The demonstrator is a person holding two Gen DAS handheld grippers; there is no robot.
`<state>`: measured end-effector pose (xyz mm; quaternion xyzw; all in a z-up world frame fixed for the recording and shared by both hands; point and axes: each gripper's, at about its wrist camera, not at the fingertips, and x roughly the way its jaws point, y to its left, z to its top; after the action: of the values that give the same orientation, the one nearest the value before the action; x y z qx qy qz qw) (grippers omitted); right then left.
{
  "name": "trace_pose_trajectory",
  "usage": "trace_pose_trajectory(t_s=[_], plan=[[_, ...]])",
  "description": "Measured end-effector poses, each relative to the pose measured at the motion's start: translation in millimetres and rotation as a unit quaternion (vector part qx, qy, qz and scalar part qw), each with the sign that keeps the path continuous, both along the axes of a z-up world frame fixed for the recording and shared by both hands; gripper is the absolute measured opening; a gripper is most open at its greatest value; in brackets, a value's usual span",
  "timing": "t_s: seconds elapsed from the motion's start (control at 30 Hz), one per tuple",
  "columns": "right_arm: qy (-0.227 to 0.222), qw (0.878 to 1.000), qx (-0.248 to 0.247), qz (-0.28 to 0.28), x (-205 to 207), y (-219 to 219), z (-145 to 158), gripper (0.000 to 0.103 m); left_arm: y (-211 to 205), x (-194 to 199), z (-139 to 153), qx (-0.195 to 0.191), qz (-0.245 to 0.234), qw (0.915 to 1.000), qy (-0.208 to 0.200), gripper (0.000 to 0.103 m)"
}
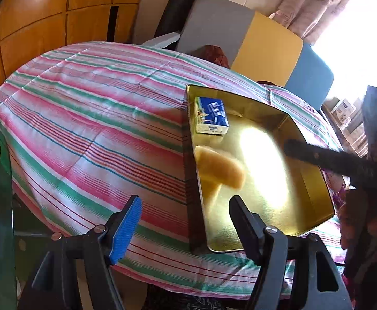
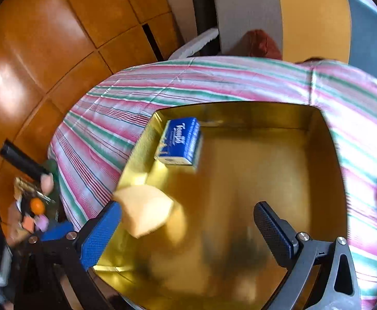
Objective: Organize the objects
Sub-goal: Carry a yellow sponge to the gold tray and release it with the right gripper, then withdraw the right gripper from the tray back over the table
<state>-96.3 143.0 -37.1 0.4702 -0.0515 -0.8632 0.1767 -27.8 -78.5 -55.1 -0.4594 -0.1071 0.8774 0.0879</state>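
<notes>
Inside one gold tin (image 2: pixel 325 155): one tissue pack (image 2: pixel 179 142), one sponge (image 2: pixel 144 213); both grippers (image 1: pixel 184 222) (image 2: pixel 188 227) spread, empty.

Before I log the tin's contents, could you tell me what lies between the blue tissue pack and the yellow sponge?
Only bare gold floor of the tin, seen in both wrist views, between tissue pack and sponge.

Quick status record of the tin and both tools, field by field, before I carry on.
container: gold tin on the striped cloth
in tin, far corner: blue tissue pack, lying flat
in tin, near left wall: yellow sponge-like piece, blurred; whether it has landed is unclear
right tool: open over the tin, nothing between the pads
left tool: open, empty, at the tin's near left edge
off the cloth: small clutter at left, too blurred to name
</notes>
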Motion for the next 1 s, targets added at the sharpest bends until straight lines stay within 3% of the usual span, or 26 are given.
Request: trace_pose_trajectory(t_s=[0.23, 0.57, 0.7, 1.0], plan=[[0.043, 0.998, 0.035, -0.017, 43.1, 44.5, 15.3, 0.103, 18.0, 6.0, 8.7, -0.013, -0.02, 0.9997, 0.01, 0.071], [0.053, 0.986, 0.067, -0.142, 82.2, 158.1, 23.1, 0.103, 52.5, 10.3, 17.3, -0.032, -0.06, 0.9975, 0.017, 0.071], [0.054, 0.972, 0.075, -0.215, 99.0, 216.3, 26.5, 0.103, 68.8, 12.0, 19.1, -0.043, -0.077, 0.996, 0.016, 0.071], [0.074, 0.922, 0.046, -0.378, 161.8, 338.6, 37.9, 0.103, 116.7, 9.0, 24.8, -0.064, -0.132, 0.9889, 0.023, 0.071]])
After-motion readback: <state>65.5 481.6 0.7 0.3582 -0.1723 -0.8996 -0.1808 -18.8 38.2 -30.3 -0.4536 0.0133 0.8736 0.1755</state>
